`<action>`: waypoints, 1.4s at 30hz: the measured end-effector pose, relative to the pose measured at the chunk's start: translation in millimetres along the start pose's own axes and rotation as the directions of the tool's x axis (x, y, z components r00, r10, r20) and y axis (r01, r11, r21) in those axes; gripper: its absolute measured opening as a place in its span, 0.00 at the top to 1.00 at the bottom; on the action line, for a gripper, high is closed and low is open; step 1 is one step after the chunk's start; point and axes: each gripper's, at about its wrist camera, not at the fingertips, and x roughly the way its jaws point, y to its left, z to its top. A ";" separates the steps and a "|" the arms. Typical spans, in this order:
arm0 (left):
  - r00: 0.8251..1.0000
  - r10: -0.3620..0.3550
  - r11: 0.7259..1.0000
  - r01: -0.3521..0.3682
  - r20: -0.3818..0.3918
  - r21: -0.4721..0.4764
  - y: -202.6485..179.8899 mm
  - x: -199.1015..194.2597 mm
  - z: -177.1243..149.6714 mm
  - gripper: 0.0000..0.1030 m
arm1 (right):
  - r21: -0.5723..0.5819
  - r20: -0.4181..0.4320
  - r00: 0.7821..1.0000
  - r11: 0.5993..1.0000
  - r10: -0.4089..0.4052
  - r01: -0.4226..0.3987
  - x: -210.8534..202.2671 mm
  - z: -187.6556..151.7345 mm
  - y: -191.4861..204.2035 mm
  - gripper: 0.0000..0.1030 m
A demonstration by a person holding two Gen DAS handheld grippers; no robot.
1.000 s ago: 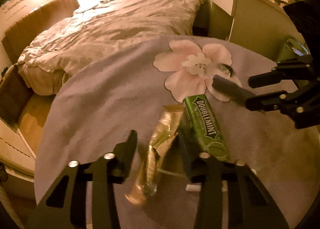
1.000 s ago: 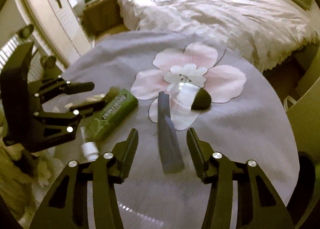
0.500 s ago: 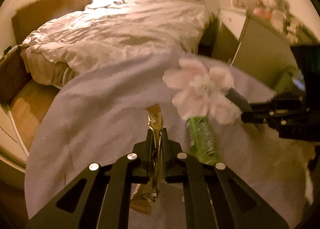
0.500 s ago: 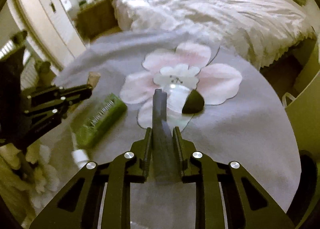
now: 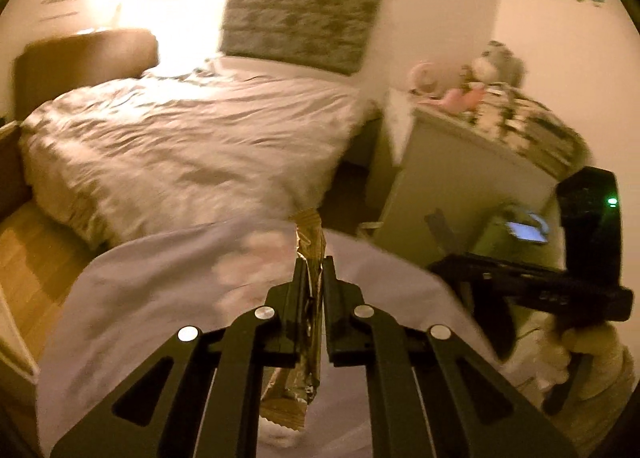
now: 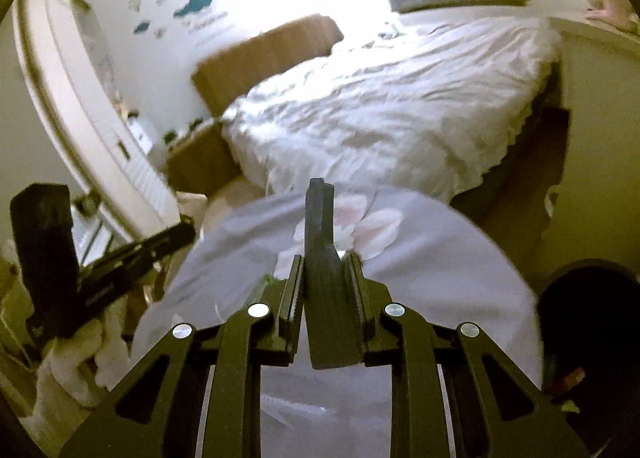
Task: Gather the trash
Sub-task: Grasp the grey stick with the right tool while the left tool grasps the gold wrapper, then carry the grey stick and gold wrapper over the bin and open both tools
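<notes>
My left gripper (image 5: 312, 264) is shut on a gold foil wrapper (image 5: 309, 242) and holds it up above the round lilac rug (image 5: 160, 278). The wrapper sticks out past the fingertips and hangs down behind them. My right gripper (image 6: 322, 260) is shut on a flat grey packet (image 6: 320, 226), also lifted above the rug (image 6: 440, 258). The right gripper shows at the right of the left wrist view (image 5: 520, 282); the left gripper shows at the left of the right wrist view (image 6: 132, 254). The green gum pack is hidden.
A bed with a white duvet (image 5: 180, 146) lies beyond the rug. A pale dresser (image 5: 460, 162) with soft toys stands to the right of the bed. A dark bin (image 6: 588, 318) sits at the rug's right edge. White wardrobe doors (image 6: 92, 130) stand at the left.
Both grippers closed on their items, the left on the gold wrapper and the right on the grey packet, then lifted them off the rug. Both views have tilted up toward the bed.
</notes>
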 end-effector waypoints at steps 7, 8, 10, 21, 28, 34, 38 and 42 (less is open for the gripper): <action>0.991 -0.134 0.984 0.132 0.007 0.118 -101.4 26.2 10.5 0.92 | 0.095 0.114 0.989 0.992 -0.099 0.088 -71.4 -1.0 -55.1 0.79; 0.989 -0.148 0.980 0.146 0.003 0.132 -114.2 31.2 10.5 0.92 | 0.107 0.124 0.986 0.989 -0.110 0.097 -78.9 -1.9 -62.2 0.79; 0.985 -0.174 0.972 0.172 -0.002 0.158 -137.2 40.3 10.2 0.92 | 0.137 0.145 0.980 0.983 -0.138 0.119 -94.8 -4.0 -78.9 0.79; 0.959 -0.278 0.931 0.284 -0.057 0.231 -223.7 76.9 3.1 0.92 | 0.297 0.190 0.947 0.934 -0.259 0.196 -145.2 -23.6 -170.1 0.79; 0.952 -0.289 0.923 0.305 -0.099 0.235 -245.3 101.8 -3.4 0.92 | 0.371 0.169 0.939 0.902 -0.298 0.219 -153.8 -47.0 -207.7 0.79; 0.949 -0.287 0.922 0.311 -0.134 0.230 -255.8 120.5 -10.2 0.92 | 0.409 0.150 0.938 0.883 -0.314 0.230 -149.3 -56.3 -227.2 0.79; 0.947 -0.284 0.921 0.313 -0.148 0.232 -260.1 128.2 -13.0 0.92 | 0.426 0.141 0.938 0.875 -0.317 0.231 -147.0 -62.0 -234.5 0.79; 0.947 -0.281 0.920 0.313 -0.158 0.236 -264.1 134.7 -14.7 0.92 | 0.438 0.132 0.939 0.869 -0.317 0.232 -145.4 -64.8 -240.0 0.79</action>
